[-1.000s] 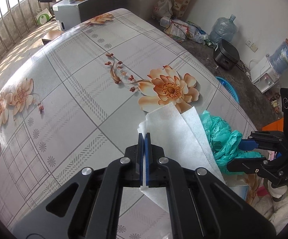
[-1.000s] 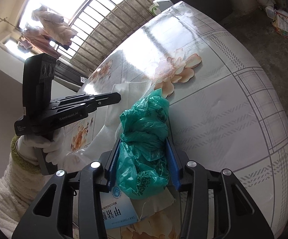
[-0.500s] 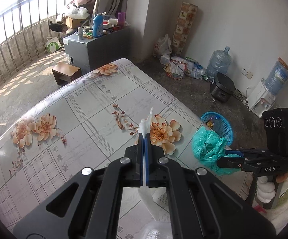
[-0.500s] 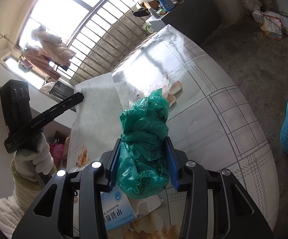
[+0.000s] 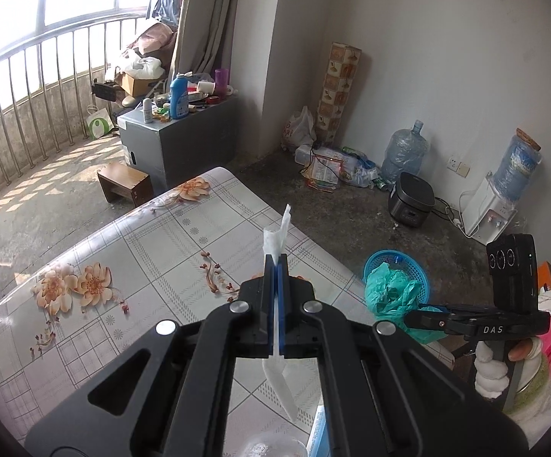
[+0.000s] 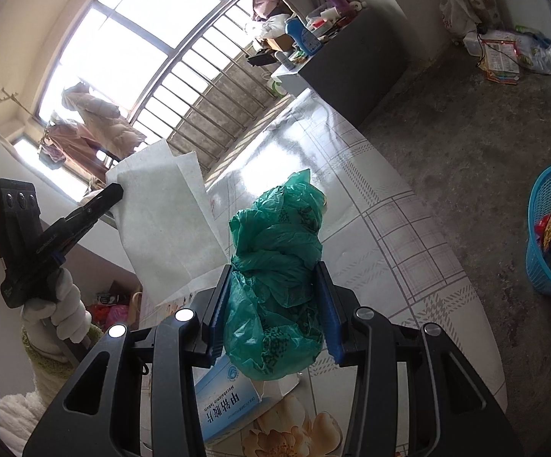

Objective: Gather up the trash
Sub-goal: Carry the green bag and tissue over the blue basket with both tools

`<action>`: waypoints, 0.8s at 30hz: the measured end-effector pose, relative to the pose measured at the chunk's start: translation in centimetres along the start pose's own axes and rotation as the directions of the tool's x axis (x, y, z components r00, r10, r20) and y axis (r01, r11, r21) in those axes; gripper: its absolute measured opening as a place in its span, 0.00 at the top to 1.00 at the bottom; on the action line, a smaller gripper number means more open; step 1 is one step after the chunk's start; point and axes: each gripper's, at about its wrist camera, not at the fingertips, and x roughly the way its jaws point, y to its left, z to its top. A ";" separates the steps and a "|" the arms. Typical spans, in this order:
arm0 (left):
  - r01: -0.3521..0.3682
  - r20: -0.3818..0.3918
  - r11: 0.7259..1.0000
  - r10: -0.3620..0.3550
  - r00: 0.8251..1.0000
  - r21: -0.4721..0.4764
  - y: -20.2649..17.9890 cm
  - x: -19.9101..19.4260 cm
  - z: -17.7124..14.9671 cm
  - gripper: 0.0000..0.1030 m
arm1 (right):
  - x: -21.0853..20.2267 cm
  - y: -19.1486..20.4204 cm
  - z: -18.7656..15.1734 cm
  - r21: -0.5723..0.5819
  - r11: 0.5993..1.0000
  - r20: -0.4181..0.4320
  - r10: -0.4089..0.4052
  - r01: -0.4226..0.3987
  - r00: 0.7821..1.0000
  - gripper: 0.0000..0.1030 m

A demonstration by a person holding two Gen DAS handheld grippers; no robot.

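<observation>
— Left tongs (image 5: 275,262) are closed flat on the white paper sheet (image 6: 165,221), and it hangs free in the air now. One second ago it lay on the tabletop (image 5: 153,259).

— And the right tongs (image 6: 273,270)?

— They grip the green plastic bag (image 6: 275,266), as before, but higher, clear of the tabletop. Both pieces of trash are lifted, so I think the carrying comes next. Farther, on the floor, stands the blue basket (image 6: 538,266), already holding rubbish.

Left tool (image 5: 275,262) pinches white tissue (image 5: 277,238) above floral table (image 5: 153,251).
</observation>
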 end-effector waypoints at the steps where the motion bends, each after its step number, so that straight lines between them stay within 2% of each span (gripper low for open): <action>1: 0.001 0.005 1.000 -0.001 1.000 0.004 -0.3 -0.2 0.2 1.00 | -0.4 -0.1 0.0 0.002 1.000 0.008 0.002 -0.002 1.000 0.60; 15: 0.029 0.043 0.996 -0.033 0.999 0.086 -6.2 -1.9 2.5 1.00 | -4.8 -1.3 -0.5 0.028 0.999 0.113 0.028 -0.032 0.993 0.60; 24: 0.074 0.021 0.985 -0.078 0.997 0.157 -11.8 -0.4 3.8 1.00 | -7.7 -3.3 -0.6 0.054 0.997 0.184 0.040 -0.050 0.982 0.60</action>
